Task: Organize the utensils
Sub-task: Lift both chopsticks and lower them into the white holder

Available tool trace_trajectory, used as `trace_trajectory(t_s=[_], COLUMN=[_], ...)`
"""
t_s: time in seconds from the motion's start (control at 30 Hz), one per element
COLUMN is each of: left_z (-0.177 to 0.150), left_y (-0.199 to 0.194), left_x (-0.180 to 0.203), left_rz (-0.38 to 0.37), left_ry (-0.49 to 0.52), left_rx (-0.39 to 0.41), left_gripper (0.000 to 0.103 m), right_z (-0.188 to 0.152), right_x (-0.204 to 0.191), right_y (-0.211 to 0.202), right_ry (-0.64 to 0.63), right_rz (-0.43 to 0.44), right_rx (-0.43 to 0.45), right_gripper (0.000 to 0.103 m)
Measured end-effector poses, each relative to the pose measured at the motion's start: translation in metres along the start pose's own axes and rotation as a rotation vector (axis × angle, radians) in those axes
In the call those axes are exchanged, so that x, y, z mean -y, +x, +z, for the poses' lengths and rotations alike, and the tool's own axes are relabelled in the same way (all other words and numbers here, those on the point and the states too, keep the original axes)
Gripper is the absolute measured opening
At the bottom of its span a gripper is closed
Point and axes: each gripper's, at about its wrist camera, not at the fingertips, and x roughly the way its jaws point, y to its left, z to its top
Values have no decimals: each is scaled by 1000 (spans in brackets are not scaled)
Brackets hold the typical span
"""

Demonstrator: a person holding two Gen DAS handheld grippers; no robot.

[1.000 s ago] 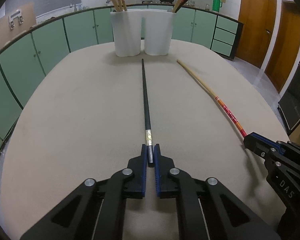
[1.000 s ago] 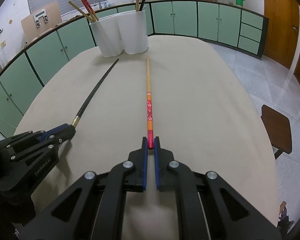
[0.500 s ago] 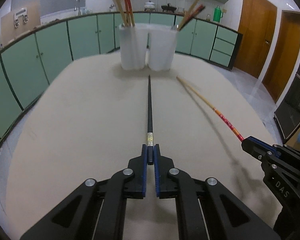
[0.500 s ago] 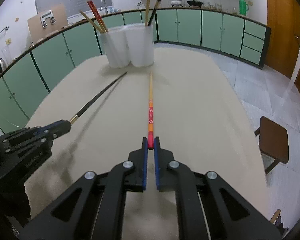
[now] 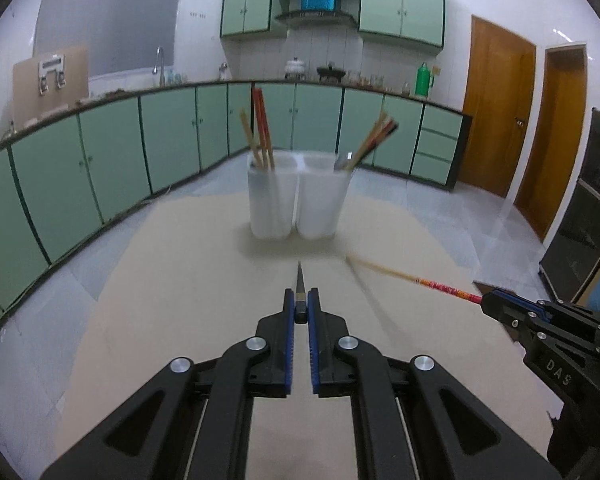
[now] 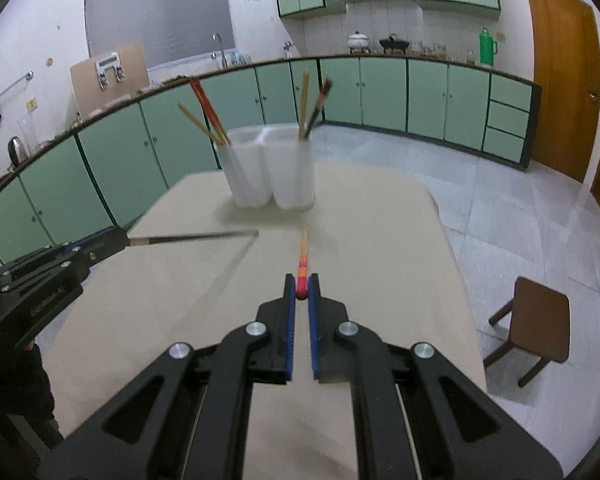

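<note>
Two claws raised above the beige desk, each clamped on one chopstick's thick end. Left claw pinching a black chopstick pointing toward the far white holders. Right claw gripping a red-and-bamboo chopstick, tip aimed at the same twin holders with more chopsticks inside. Readable on right claw's body in left view: "DAS". Lettering on left claw's side too blurred to read.
</note>
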Motion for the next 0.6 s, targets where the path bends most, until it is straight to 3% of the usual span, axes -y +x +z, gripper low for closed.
trace_trajectory(t_s=[0.27,0.6], left_z=[42,75], left_y=[-12,-15], left_x=[-3,-1], left_rz=[-32,-104], left_ry=[31,49], left_rx=[82,100], left_gripper=[6,6], right_z=[53,102], right_x=[2,-3], right_y=[-19,-22], right_ry=[0,-36], right_rz=[62,121], right_rx=[64,49], right_gripper=[5,5])
